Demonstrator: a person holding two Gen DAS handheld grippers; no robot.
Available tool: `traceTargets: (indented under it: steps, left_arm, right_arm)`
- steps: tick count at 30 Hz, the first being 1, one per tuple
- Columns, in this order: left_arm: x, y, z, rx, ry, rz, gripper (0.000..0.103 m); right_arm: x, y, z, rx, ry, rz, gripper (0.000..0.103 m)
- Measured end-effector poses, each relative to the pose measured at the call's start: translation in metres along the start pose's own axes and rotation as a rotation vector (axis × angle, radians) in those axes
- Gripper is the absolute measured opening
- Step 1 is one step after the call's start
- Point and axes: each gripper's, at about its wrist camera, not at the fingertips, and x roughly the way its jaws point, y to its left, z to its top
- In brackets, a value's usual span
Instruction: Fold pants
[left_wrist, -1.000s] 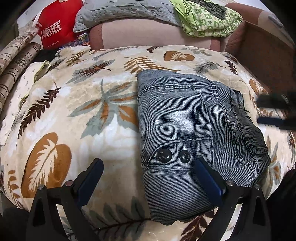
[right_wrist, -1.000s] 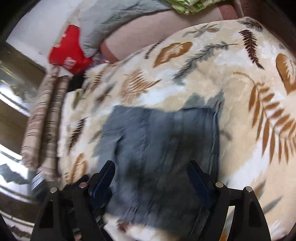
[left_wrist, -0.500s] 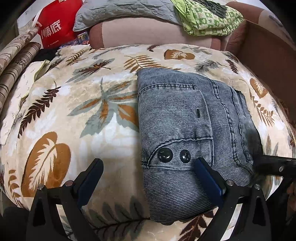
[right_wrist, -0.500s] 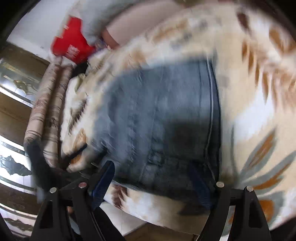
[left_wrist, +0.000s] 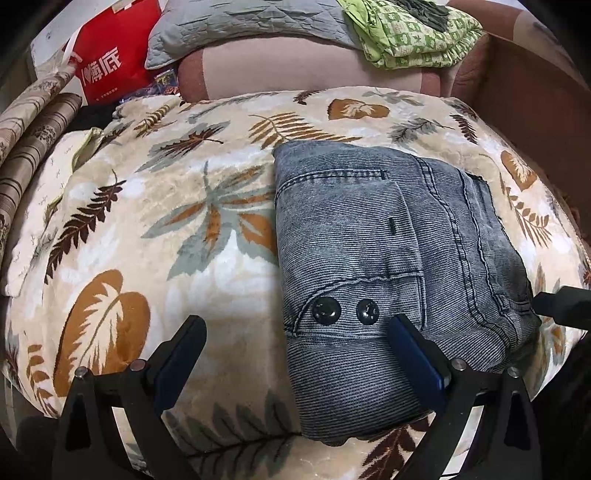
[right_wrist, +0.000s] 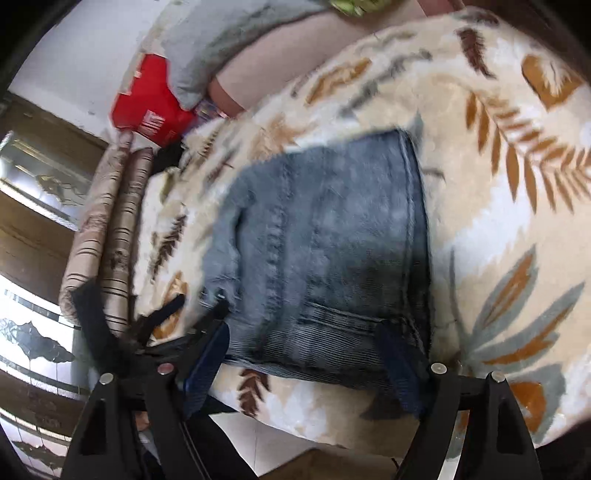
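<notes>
The grey-blue denim pants (left_wrist: 373, 266) lie folded into a compact block on the leaf-print blanket (left_wrist: 155, 229); two dark buttons face me. They also show, blurred, in the right wrist view (right_wrist: 325, 258). My left gripper (left_wrist: 299, 332) is open and empty, its right finger over the pants' near-left part. My right gripper (right_wrist: 306, 339) is open and empty, straddling the pants' near edge. Its dark body shows at the right edge of the left wrist view (left_wrist: 565, 304).
A pink bolster (left_wrist: 303, 66), a grey quilted pillow (left_wrist: 240, 22) and a folded green cloth (left_wrist: 410, 33) lie at the back. A red bag (left_wrist: 110, 62) and striped rolls (left_wrist: 33, 133) sit at the left. The blanket's front edge drops off near me (right_wrist: 314, 424).
My right gripper has swung down to the pants' near-right edge. The left gripper and the pants have not moved.
</notes>
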Motion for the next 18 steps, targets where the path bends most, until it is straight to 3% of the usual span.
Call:
traceTargets:
  steps: [4,10,13,18]
  left_arm:
    - [-0.001,-0.001,-0.001,0.005,-0.005,-0.001,0.099]
    - [0.0,0.001,-0.001,0.001,0.002,-0.013,0.099]
    - [0.001,0.0,-0.001,0.001,0.006,-0.021,0.099]
    - [0.002,0.002,0.0,-0.011,0.008,-0.025,0.099]
  right_arm:
    - [0.025,-0.014,-0.007,-0.003,0.073,-0.044,0.084]
    - [0.006,0.005,0.001,-0.021,0.03,-0.021,0.084]
    - [0.027,-0.01,-0.005,-0.007,0.09,-0.067,0.084]
    - [0.009,-0.003,0.004,0.011,0.053,-0.033,0.084]
